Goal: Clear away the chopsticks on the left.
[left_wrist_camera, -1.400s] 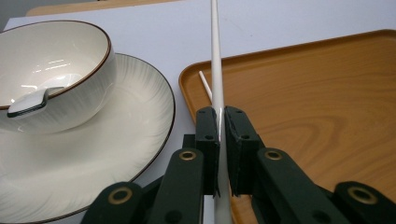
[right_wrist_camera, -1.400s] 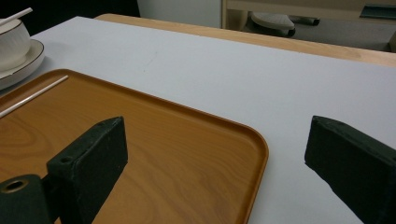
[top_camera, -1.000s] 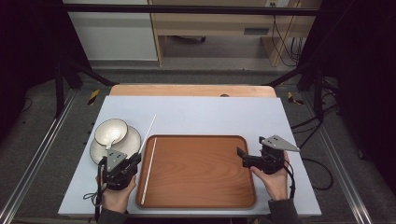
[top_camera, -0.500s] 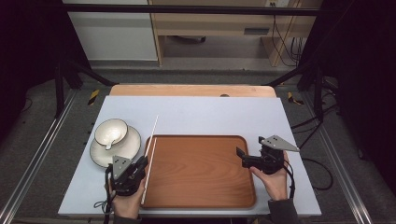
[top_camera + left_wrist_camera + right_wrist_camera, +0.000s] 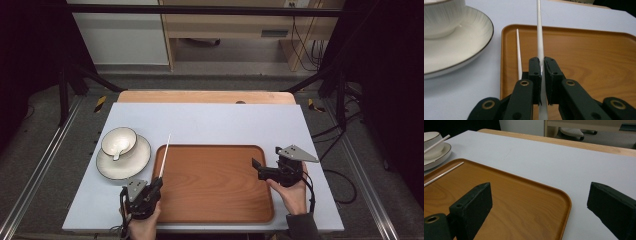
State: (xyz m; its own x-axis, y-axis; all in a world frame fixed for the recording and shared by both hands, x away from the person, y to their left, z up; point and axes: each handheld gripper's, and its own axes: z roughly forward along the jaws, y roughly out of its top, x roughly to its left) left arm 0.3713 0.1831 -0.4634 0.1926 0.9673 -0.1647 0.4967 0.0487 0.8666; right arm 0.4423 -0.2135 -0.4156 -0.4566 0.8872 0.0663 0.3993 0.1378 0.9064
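Pale blue tabletop (image 5: 210, 120), dark room behind. One white chopstick (image 5: 518, 53) already lies along the wooden tray's (image 5: 215, 210) left rim; the left tongs (image 5: 542, 75) are clamped on the second chopstick (image 5: 539, 37) just above it. Right tongs (image 5: 539, 202) sit wide apart, empty. Probably nearly done.

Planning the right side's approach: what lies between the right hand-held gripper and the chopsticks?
Only bare tray in the high view, from right hand-held gripper to chopsticks.
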